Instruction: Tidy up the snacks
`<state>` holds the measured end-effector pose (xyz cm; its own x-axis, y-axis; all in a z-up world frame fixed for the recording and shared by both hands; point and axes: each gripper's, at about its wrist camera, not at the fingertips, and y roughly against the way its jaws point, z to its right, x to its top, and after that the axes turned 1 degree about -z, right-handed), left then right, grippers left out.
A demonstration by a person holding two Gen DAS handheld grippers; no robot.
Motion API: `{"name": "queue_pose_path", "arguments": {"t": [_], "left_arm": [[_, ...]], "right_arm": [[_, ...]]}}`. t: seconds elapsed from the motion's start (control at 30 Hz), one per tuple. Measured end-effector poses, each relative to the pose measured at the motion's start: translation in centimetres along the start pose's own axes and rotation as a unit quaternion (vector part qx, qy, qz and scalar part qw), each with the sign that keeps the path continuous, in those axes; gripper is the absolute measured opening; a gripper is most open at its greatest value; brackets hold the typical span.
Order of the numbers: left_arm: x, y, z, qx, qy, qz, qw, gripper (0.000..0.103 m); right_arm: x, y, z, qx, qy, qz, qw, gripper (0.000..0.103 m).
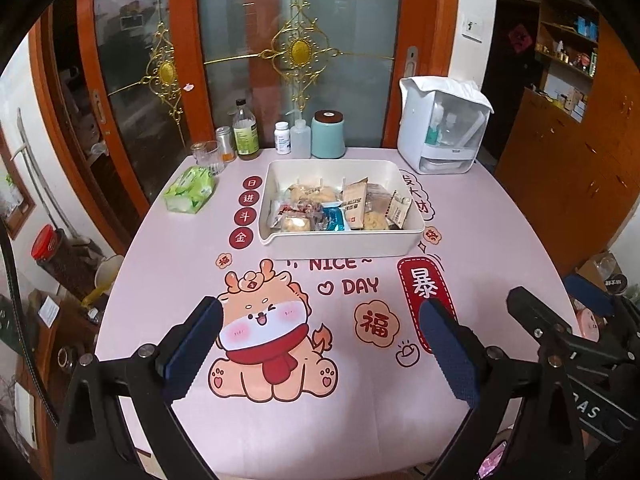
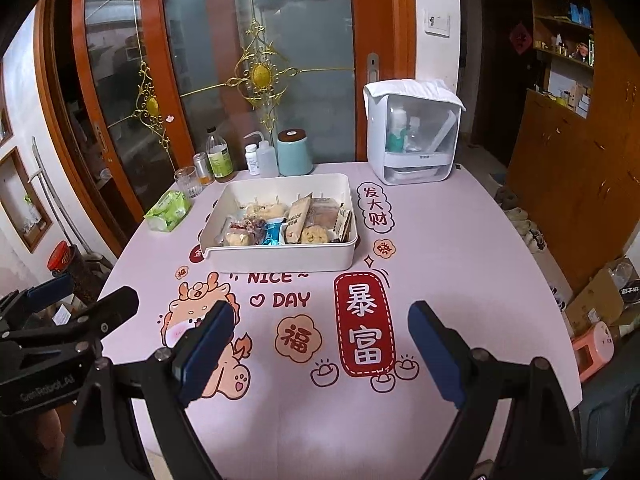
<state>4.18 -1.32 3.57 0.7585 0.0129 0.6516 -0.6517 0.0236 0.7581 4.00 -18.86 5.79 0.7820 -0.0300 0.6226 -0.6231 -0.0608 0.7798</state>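
Crinkly plastic packets, the snacks [image 1: 340, 210], lie jumbled in the white tray [image 1: 280, 240] mid-tabletop, well ahead of me. My left gripper [image 1: 320, 344] and right gripper [image 2: 320, 350] gape wide, holding nothing. Overlapping wrappers could slip, or I might pinch two together.

Left black two-finger gripper with blue ribbed pads [image 1: 320, 344], jaws spread wide and empty, poised above the pink printed tablecloth [image 1: 168, 280]. Right black two-finger gripper with blue pads [image 2: 320, 352], likewise spread and empty, just beside it over the same cloth.
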Motion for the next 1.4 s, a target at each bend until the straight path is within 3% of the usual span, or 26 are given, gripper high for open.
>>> {"name": "queue_pose_path", "arguments": {"t": [1.4], "left_arm": [[-0.8, -1.4, -0.3, 0.021, 0.011, -0.028, 0.9993, 0.098]], "right_arm": [[-0.8, -1.8, 0.5, 0.0, -0.005, -0.026, 1.0, 0.09]]}}
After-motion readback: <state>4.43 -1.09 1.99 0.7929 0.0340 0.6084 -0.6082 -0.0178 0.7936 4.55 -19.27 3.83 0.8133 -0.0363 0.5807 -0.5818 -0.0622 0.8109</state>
